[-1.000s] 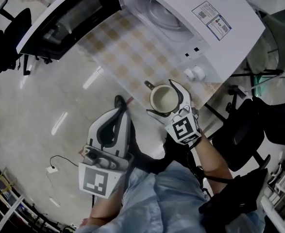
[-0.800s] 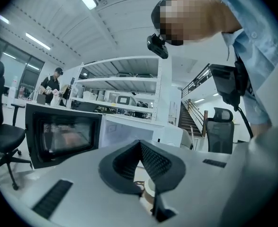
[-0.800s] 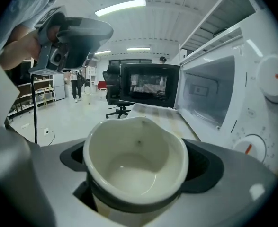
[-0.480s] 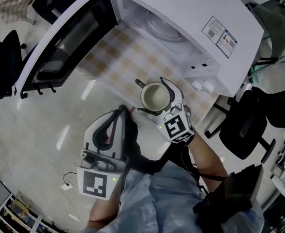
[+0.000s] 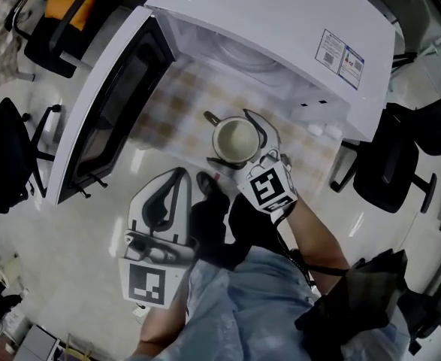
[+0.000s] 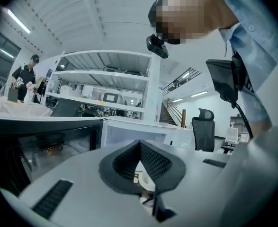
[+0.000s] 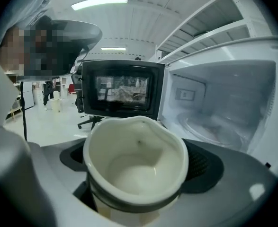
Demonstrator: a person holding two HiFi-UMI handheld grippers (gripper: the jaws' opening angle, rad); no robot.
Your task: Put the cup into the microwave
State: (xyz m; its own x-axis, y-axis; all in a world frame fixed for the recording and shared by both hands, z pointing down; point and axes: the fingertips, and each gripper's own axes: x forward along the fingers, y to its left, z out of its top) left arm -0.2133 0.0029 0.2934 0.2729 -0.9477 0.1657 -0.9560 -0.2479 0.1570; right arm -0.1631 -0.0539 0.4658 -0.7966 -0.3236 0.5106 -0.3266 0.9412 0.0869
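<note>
- Pale glossy floor (image 5: 62, 239) spreads round a table under a beige checked cloth (image 5: 179, 100), with white open shelving (image 6: 105, 86) further back in the room.
- On the cloth sits a white boxy microwave (image 5: 280, 17), a printed label (image 5: 339, 50) on its top.
- Its dark-windowed door (image 5: 107, 115) is swung wide to the left, leaving the white cavity open, and the round glass turntable (image 7: 219, 126) shows inside.
- Black office chairs stand on both sides: one at the left (image 5: 10, 156), one at the right (image 5: 389, 171).
- Another person (image 6: 25, 74) stands well off at the far left of the room.
- Between the cup and the open cavity I see nothing in the way; the door is well clear to the left.
- The right gripper (image 5: 231, 140) has its jaws closed round a cream ceramic cup (image 5: 238, 134), one dark pad on each side of its wall.
- The cup is upright and empty, its handle (image 5: 211, 117) pointing far-left; it is over the cloth just in front of the cavity mouth and not inside.
- The left gripper (image 5: 176, 175) is nearer and to the left, apart from the cup; its jaws are pressed together at the tips with nothing between them.
</note>
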